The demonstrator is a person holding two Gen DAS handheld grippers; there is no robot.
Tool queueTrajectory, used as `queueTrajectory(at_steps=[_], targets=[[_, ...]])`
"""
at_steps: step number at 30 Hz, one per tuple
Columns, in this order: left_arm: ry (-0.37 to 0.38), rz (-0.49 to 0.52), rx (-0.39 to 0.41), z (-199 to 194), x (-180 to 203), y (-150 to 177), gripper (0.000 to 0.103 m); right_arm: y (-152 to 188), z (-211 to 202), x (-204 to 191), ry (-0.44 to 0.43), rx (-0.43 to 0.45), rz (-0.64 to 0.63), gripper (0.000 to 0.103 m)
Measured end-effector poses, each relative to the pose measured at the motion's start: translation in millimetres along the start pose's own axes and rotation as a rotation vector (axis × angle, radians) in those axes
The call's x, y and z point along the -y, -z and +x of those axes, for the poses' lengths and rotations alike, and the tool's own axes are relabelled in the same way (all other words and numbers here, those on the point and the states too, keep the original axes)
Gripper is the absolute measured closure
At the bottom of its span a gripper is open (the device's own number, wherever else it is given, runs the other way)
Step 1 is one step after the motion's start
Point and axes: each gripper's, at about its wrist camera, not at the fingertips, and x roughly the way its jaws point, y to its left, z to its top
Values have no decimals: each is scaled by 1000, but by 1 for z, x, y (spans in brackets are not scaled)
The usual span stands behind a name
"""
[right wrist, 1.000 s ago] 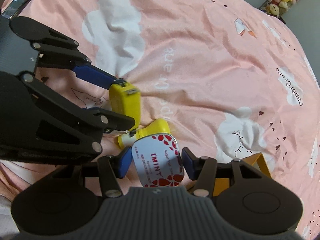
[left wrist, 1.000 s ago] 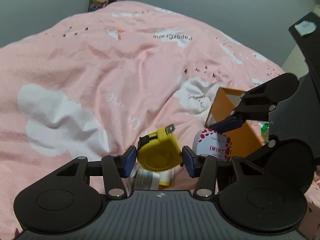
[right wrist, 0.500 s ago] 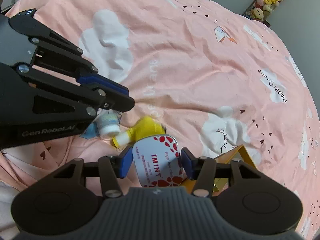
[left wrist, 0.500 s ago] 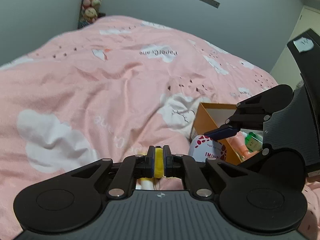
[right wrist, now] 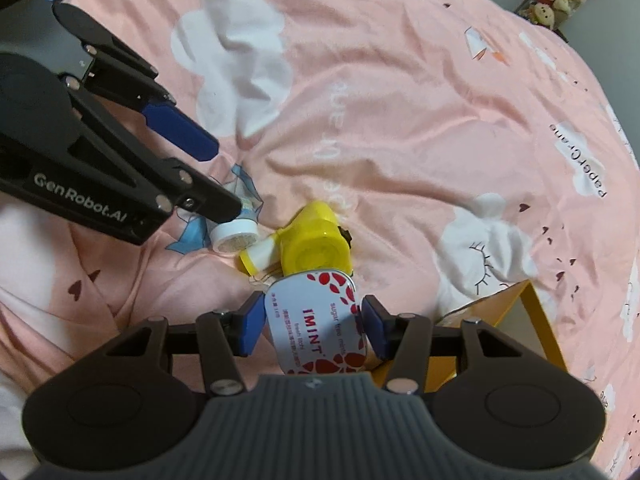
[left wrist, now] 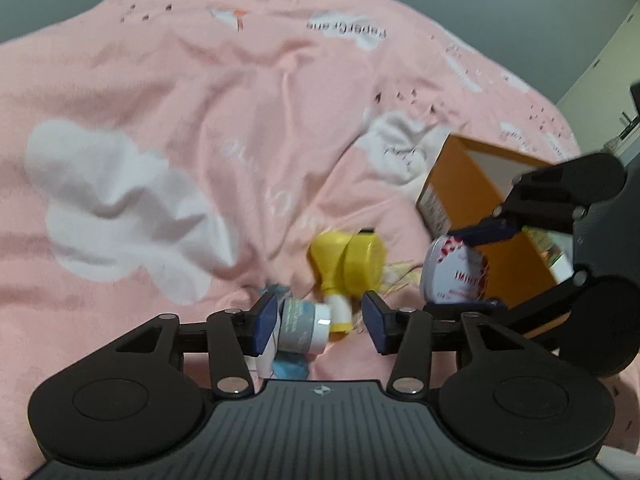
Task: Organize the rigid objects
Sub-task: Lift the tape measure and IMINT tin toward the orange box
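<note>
the left tongs (left wrist: 320, 322) stand apart and hold nothing; between their blue pads lies a small grey jar (left wrist: 303, 323) with a white lid on the pink bed cover (left wrist: 168, 92). just past it a yellow tape measure (left wrist: 362, 266) rests against a yellow bottle (left wrist: 326, 258). the right tongs (right wrist: 313, 326) are clamped on a white mint tin (right wrist: 320, 326) with red marks, near the orange box (left wrist: 464, 188) on the bed.

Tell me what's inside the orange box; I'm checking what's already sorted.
The orange box is open; a green-and-red item shows inside behind the right gripper, which holds the mint tin and covers the rest.
</note>
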Motion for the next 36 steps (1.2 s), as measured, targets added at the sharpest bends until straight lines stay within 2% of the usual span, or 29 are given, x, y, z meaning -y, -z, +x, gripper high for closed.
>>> queueTrajectory(at_steps=[4, 12, 14, 16, 20, 24, 26, 36], targets=[[1, 33, -9, 10, 4, 2, 40, -5, 9, 7, -10, -21, -14, 51], [71, 87, 41, 30, 23, -14, 42, -11, 16, 20, -6, -54, -52, 51], [81, 79, 43, 38, 25, -17, 46, -12, 18, 22, -5, -59, -61, 51], [85, 65, 35, 47, 25, -18, 57, -12, 20, 23, 0, -70, -69, 51], [96, 42, 42, 59, 24, -19, 63, -12, 25, 25, -5, -84, -76, 51], [111, 48, 47, 58, 25, -19, 78, -10, 29, 30, -7, -96, -76, 51], [124, 48, 41, 59, 26, -19, 79, -9, 31, 32, -8, -104, -73, 51], [84, 64, 10, 85, 36, -20, 80, -11, 41, 28, -16, -130, -90, 51]])
